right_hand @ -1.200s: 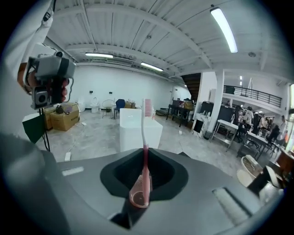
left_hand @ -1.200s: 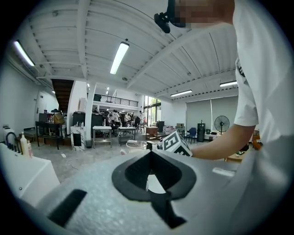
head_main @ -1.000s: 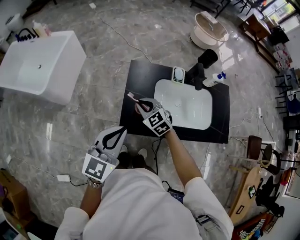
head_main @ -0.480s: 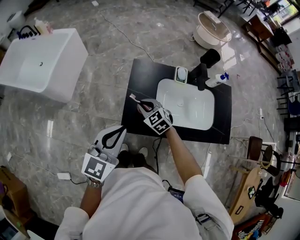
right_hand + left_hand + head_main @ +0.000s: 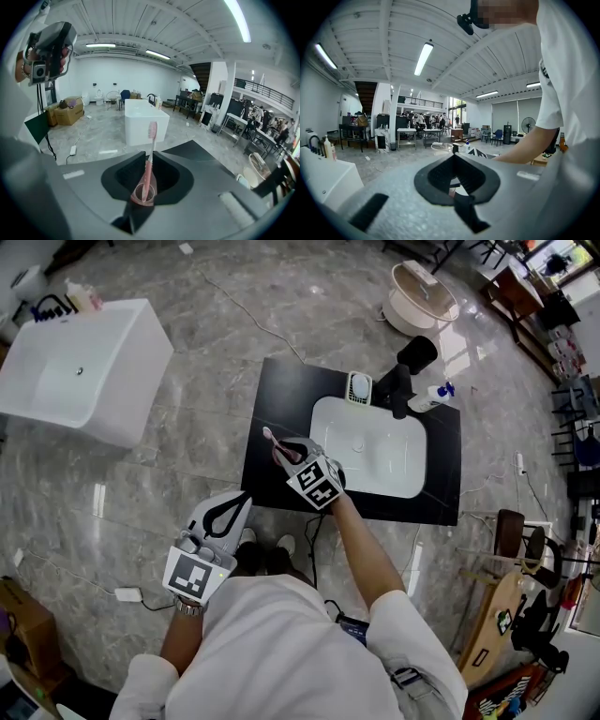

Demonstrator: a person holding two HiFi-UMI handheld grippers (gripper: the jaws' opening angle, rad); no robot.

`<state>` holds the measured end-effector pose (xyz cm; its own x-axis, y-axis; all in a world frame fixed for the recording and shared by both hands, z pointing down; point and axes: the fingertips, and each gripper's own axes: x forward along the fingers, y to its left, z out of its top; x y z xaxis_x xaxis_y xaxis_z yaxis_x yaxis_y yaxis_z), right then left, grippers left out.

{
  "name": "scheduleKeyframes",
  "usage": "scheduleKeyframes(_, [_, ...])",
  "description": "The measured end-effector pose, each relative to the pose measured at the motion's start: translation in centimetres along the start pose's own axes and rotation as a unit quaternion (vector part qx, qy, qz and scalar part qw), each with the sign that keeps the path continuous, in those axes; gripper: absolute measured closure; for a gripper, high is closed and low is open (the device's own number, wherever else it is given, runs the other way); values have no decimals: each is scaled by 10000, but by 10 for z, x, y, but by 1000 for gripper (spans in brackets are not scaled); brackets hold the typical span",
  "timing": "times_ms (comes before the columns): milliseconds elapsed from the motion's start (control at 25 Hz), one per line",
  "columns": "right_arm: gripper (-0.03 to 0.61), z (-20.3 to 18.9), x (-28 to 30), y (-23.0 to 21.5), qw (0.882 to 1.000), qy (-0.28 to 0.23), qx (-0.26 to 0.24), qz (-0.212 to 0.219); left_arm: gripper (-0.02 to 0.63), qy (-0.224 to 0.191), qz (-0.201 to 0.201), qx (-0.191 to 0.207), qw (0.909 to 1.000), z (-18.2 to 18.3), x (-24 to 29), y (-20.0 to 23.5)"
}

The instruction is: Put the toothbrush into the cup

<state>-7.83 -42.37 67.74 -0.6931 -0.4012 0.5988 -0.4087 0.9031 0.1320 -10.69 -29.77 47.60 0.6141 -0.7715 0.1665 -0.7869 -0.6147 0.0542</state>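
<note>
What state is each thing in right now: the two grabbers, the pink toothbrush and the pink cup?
right gripper, shut on the cup.
cup, gripped between the right gripper's jaws, toothbrush inside.
toothbrush, standing in the cup, bristles up, leaning slightly.
left gripper, shut, holding nothing.

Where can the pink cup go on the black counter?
The counter is bare along its left strip, beside the basin, under the pink cup. Its back edge is crowded: soap dish, faucet, spray bottle.
</note>
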Motion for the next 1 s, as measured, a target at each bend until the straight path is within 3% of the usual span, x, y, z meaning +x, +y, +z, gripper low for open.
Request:
scheduleKeyframes(160, [524, 8, -17, 0, 9996, -236, 105, -132, 615, -2, -3, -22, 10000, -1, -1, -2])
scheduleKeyframes(360, [566, 35, -77, 2, 9913, -1002, 652, -550, 615, -48, -39, -16, 10000, 4, -2, -4])
scheduleKeyframes(520, [566, 46, -137, 18, 9792, -1465, 1086, -889, 615, -126, -109, -22, 9999, 11, -3, -5])
scheduleKeyframes(680, [566, 59, -193, 25, 9591, -1976, 1602, -1239, 615, -183, -190, -66, 9996, 17, 1, -6])
scheduleKeyframes(840, [566, 67, -240, 29, 9504, -2078, 1584, -1684, 615, -219, -354, 21, 9991, 21, 11, -15])
scheduleKeyframes(1000, [566, 80, -279, 36, 9340, -2529, 1772, -1798, 615, -4, -552, 173, 9983, 10, 20, -24])
